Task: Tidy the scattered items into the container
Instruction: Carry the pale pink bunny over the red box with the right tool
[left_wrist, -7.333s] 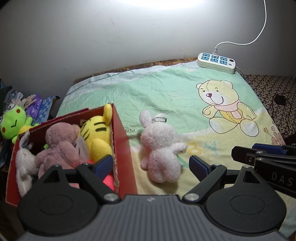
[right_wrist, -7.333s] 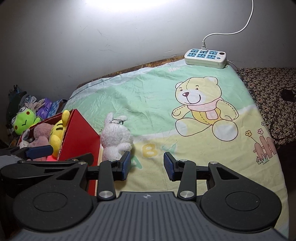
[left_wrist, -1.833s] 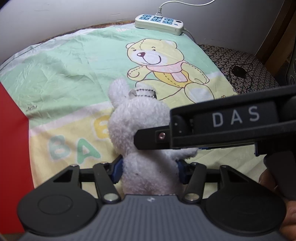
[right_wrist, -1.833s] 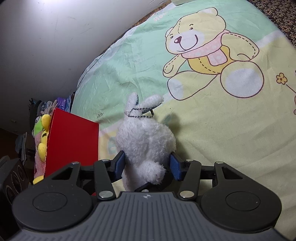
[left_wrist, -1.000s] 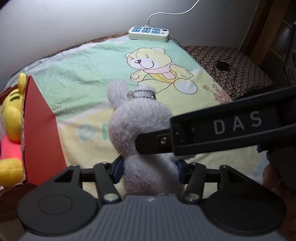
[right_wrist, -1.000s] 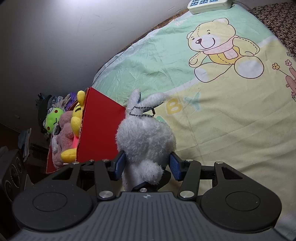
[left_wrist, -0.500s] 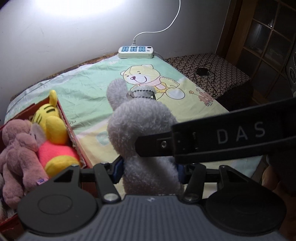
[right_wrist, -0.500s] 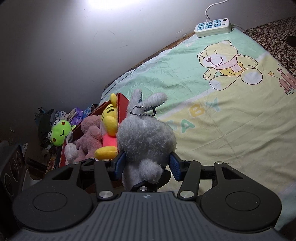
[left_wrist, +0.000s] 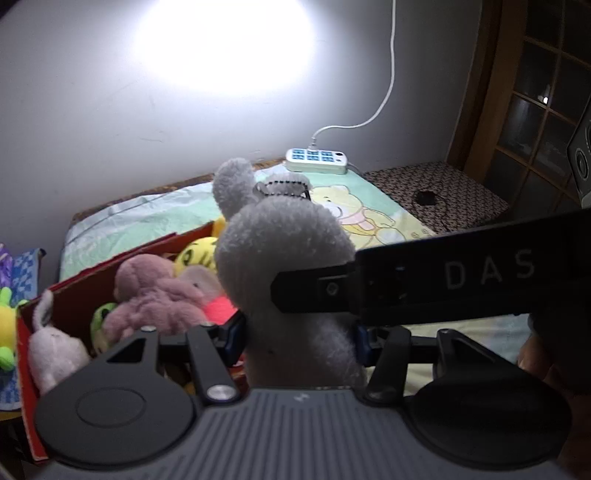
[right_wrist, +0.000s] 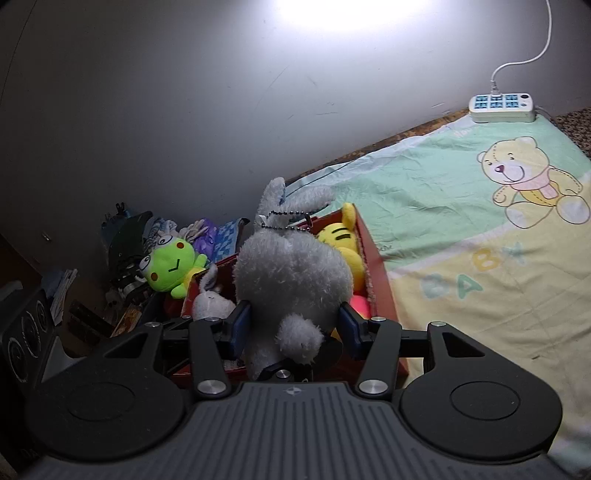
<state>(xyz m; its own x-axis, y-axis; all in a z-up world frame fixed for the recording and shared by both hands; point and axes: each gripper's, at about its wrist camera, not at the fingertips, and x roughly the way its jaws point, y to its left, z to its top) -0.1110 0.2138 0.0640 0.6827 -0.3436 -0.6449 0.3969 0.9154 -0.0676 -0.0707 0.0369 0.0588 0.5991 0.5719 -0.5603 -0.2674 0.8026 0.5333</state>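
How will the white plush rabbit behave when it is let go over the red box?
The white plush rabbit looks soft: its fluffy body bulges around both pairs of fingers, so it should spring back. It is probably light and will likely land quietly on the toys in the red box, not roll.

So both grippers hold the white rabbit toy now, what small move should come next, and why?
Probably carry the white rabbit toy a little further over the red box, then lower it. The left gripper and the right gripper both clamp it in the air. The box already holds a pink plush and a yellow tiger, so aim for the gap between them.
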